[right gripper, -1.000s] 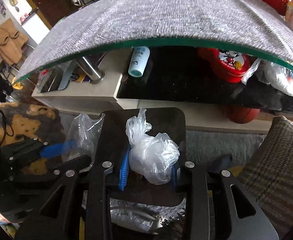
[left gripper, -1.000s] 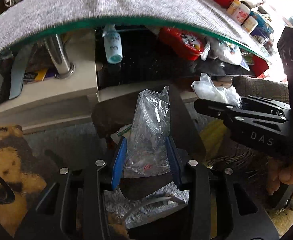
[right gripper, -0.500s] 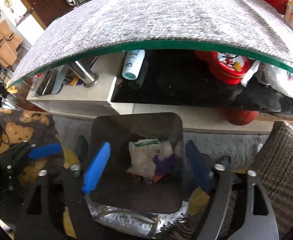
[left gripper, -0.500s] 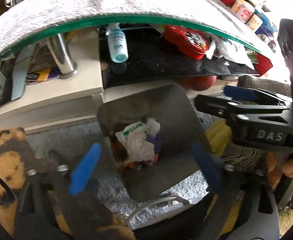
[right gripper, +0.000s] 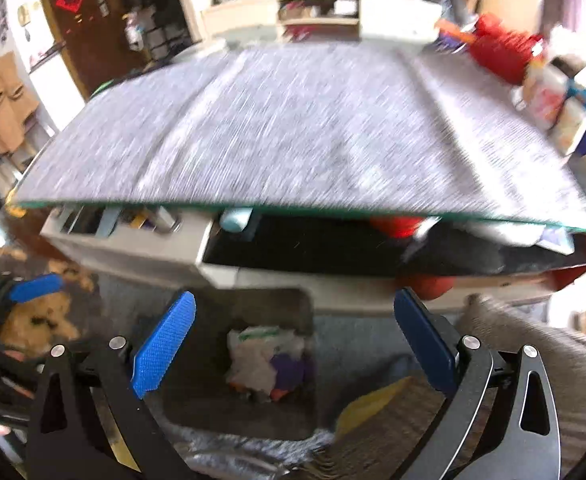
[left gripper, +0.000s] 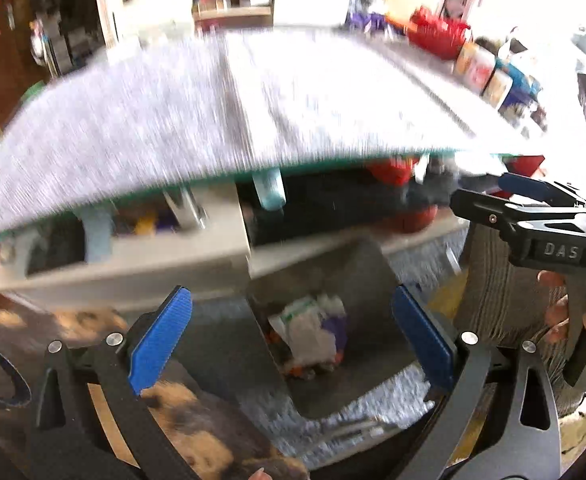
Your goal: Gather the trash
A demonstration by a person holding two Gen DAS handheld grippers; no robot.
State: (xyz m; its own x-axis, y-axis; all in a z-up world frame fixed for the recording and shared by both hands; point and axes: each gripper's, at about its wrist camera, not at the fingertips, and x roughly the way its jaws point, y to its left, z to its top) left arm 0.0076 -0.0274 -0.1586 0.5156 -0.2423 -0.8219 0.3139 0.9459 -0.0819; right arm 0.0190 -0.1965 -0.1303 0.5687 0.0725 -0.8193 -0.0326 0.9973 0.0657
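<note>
A dark grey trash bin [left gripper: 377, 280] stands on the floor below the table, with white, purple and orange trash [left gripper: 313, 332] inside; it also shows in the right wrist view [right gripper: 237, 412], trash [right gripper: 265, 360] inside. My left gripper [left gripper: 289, 332] is open and empty above the bin. My right gripper [right gripper: 293, 340] is open and empty, above the bin's right side. The right gripper also shows at the right of the left wrist view [left gripper: 505, 196]. Both views are motion-blurred.
A grey-covered glass table [left gripper: 253, 112] fills the upper view, with red baskets and jars [left gripper: 489, 76] at its far right. A lower shelf holds a blue bottle [left gripper: 269, 192] and red tin. A plaid cushion [right gripper: 533, 360] lies right, a brown furry rug [right gripper: 37, 312] left.
Both grippers opened and dropped their plastic bags into the bin a second ago. Since then both have risen and tilted up, so more of the tabletop shows.
</note>
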